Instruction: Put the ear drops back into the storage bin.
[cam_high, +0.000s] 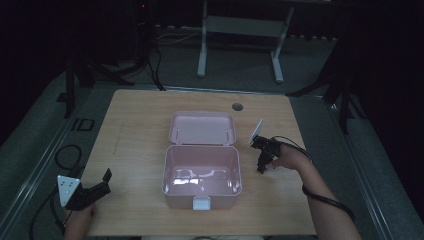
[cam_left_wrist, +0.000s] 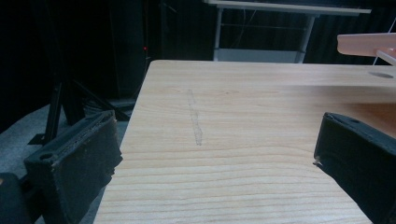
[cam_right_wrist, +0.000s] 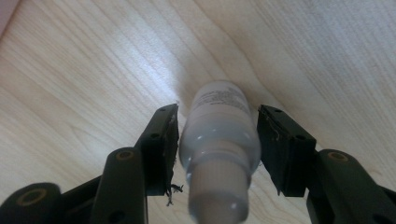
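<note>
A small white bottle (cam_right_wrist: 219, 140) with a white cap points up between the jaws of my right gripper (cam_right_wrist: 218, 140), its far end at the wooden table (cam_right_wrist: 93, 70). Both black pads press its sides, so the gripper is shut on it. In the high view my right gripper (cam_high: 262, 161) aims down at the table just right of an open pink box (cam_high: 202, 172), whose lid (cam_high: 202, 128) lies back flat. My left gripper (cam_high: 100, 187) rests at the table's front left corner, open and holding nothing. Its two jaws stand wide apart in the left gripper view (cam_left_wrist: 217, 140).
The pink box is empty inside and has a white latch (cam_high: 201, 203) at its front. A round cable hole (cam_high: 237, 106) sits near the table's far edge. A white desk frame (cam_high: 240, 30) stands beyond the table. Cables lie on the floor at the left (cam_high: 67, 155).
</note>
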